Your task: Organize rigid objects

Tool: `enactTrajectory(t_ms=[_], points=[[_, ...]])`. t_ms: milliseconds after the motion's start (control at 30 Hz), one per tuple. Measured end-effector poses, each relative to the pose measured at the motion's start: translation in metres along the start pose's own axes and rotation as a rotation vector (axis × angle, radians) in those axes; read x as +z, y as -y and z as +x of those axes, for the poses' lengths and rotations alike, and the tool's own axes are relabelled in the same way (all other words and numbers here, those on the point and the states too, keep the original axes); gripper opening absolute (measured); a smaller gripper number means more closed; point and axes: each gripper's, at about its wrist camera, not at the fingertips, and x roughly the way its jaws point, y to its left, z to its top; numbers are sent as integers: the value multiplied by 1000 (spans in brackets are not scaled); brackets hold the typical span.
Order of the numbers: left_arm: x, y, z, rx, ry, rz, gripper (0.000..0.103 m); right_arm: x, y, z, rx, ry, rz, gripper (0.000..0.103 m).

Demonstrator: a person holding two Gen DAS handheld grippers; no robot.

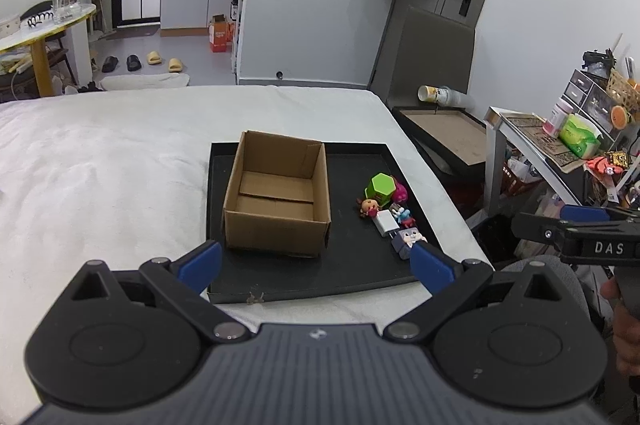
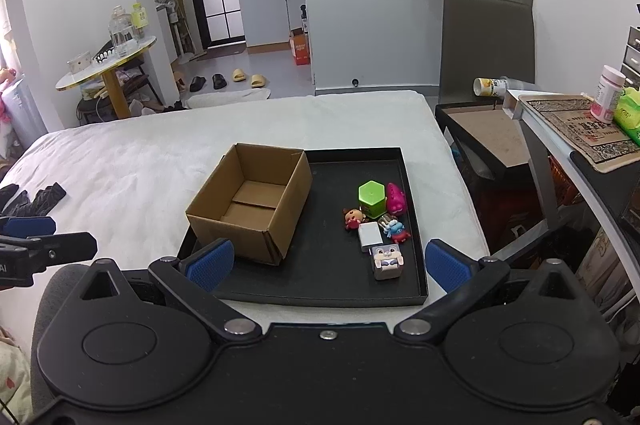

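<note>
A black tray (image 2: 412,185) lies on a white bed (image 2: 140,161), and an open cardboard box (image 2: 248,225) stands in the tray's left half, nothing inside it. To the box's right sits a tight cluster of small rigid things — a green hexagonal block (image 2: 372,199), a pink toy (image 2: 397,201), a red-haired figurine (image 2: 353,218), a white charger block (image 2: 369,235), a small blue-and-red figure (image 2: 396,231) and a grey cube toy (image 2: 386,261) nearest the front rim.

Both tongs hover at the tray's near edge. The left gripper (image 1: 316,263) is spread wide with nothing between its blue pads; the right gripper (image 2: 328,263) likewise — 2 wide-apart fingers, nothing held.
</note>
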Motion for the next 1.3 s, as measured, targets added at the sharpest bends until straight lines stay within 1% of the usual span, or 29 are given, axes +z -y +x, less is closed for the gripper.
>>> enactTrajectory(t_ms=[267, 667, 833, 1100, 1300], points=[[1, -4, 17, 8, -40, -1, 100, 0, 1, 15, 13, -32, 8, 103], [17, -19, 44, 26, -77, -7, 100, 9, 2, 43, 59, -84, -14, 103], [21, -28, 56, 41, -91, -37, 100, 14, 5, 56, 75, -102, 3, 103], [30, -42, 73, 65, -105, -59, 100, 23, 11, 76, 77, -127, 39, 103], [33, -54, 89, 98, -119, -100, 100, 28, 17, 92, 71, -165, 59, 103]])
